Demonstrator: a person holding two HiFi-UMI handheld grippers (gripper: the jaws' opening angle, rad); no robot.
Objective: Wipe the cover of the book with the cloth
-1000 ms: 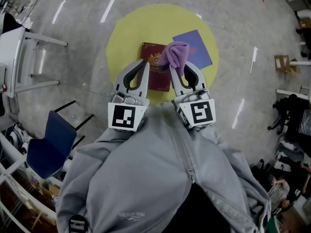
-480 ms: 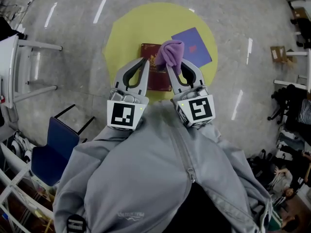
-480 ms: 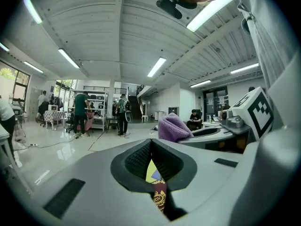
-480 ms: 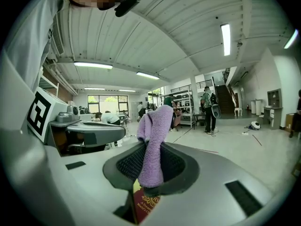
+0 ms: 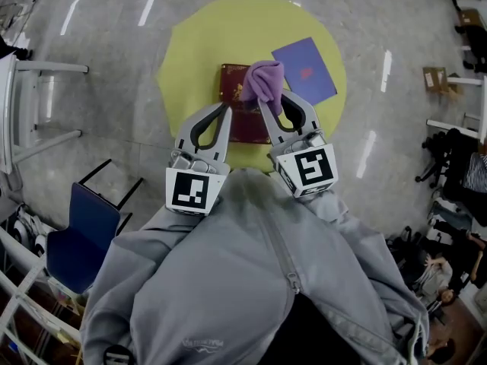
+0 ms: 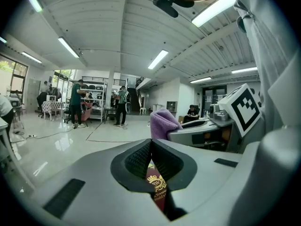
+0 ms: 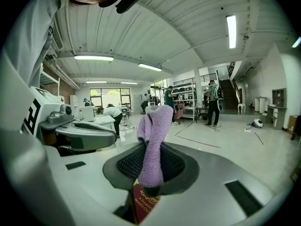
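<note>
Book (image 5: 242,116) first: from the head view, its dark red cover with a gold crest lies about the middle of the round yellow tabletop (image 5: 198,44), toward the near edge. A blue booklet (image 5: 304,71) lies just beside it, out toward the right edge. Both claws reach over the near edge. The left claw (image 5: 226,108) is above the cover's left part, and the right claw (image 5: 268,102) carries a bunched purple cloth (image 5: 264,80) over the cover's far right corner.

In the left gripper view the tips meet with nothing between them — the crest shows through the gap below.

In the right gripper view the jaws pinch the cloth, which stands up in a fold, and the cover sits underneath. Whether cloth and cover touch cannot be told.
</note>
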